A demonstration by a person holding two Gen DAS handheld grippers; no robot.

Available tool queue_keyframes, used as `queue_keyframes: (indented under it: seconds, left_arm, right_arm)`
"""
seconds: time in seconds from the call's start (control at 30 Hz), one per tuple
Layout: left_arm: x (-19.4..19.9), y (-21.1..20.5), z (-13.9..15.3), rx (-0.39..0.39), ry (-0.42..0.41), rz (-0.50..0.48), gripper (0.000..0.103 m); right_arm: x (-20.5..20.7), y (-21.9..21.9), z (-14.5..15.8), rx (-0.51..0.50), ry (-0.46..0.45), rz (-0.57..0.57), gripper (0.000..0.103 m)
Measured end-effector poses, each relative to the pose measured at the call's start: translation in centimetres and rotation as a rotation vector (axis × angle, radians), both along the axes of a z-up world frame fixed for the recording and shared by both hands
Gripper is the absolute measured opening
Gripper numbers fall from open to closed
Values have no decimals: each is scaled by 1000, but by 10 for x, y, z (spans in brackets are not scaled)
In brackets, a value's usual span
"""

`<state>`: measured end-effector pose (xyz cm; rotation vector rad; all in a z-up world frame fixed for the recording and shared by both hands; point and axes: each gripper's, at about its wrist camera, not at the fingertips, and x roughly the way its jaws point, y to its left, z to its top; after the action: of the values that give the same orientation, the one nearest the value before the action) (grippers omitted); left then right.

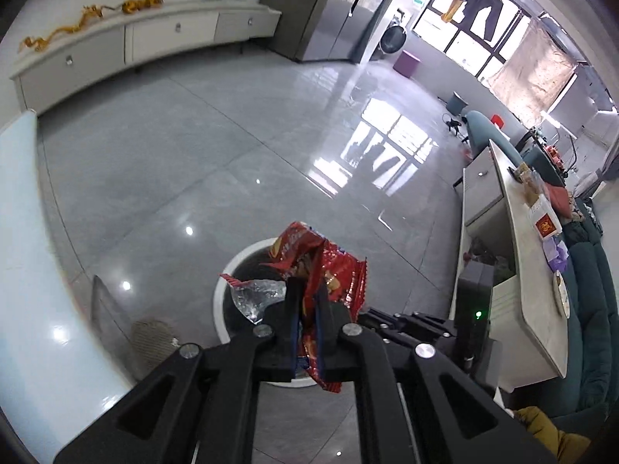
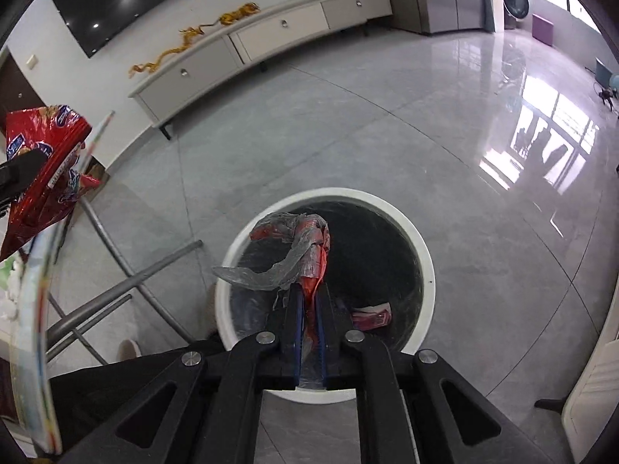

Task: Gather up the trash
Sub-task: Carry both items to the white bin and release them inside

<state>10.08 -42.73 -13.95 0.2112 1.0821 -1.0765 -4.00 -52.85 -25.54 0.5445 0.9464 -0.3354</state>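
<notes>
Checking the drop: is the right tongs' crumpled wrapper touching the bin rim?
Apart. The right wrist view shows the crumpled wrapper hanging over the bin's dark opening, inside the white bin rim.

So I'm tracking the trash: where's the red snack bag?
The red snack bag is pinched in the left tool, above the white bin.

Glossy grey tiled floor [image 2: 387, 147], long white cabinet [image 2: 271, 38], bright windows [image 1: 483, 31] beyond.

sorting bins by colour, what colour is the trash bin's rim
White rim, with a dark liner inside; it shows best in the right wrist view.
</notes>
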Motion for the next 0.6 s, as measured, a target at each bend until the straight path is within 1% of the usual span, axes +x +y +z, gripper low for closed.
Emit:
queue_keyframes:
  seconds: [0.07,0.13,0.17,0.23,0.3,0.37,0.5,0.6]
  left_arm:
    - [4,-8,-11,7,43,-4,7]
    - [6,-12,-17,9,71,-5,8]
    - [7,-12,-17,14,69,-6,8]
    - [8,-14,-18,16,71,-4,14]
    - [8,-10,-17,-2,87,5,36]
    - [5,-11,-14,-14,86,6,50]
    - [-1,1,-4,-28,64,-5,50]
    - [-7,15,11,-33,11,18,50]
  right_arm:
    - [2,-6,-8,9,20,-16,9]
    - [3,-10,-16,15,37,-32,19]
    - [3,-12,-19,17,45,-39,26]
    - [3,-15,-22,22,51,-48,27]
    - [1,-14,-21,20,53,-50,28]
    - [-2,-13,-18,16,51,-55,29]
    - [-10,-8,-4,-1,39,-69,30]
    - [-19,-3,13,-24,16,-74,30]
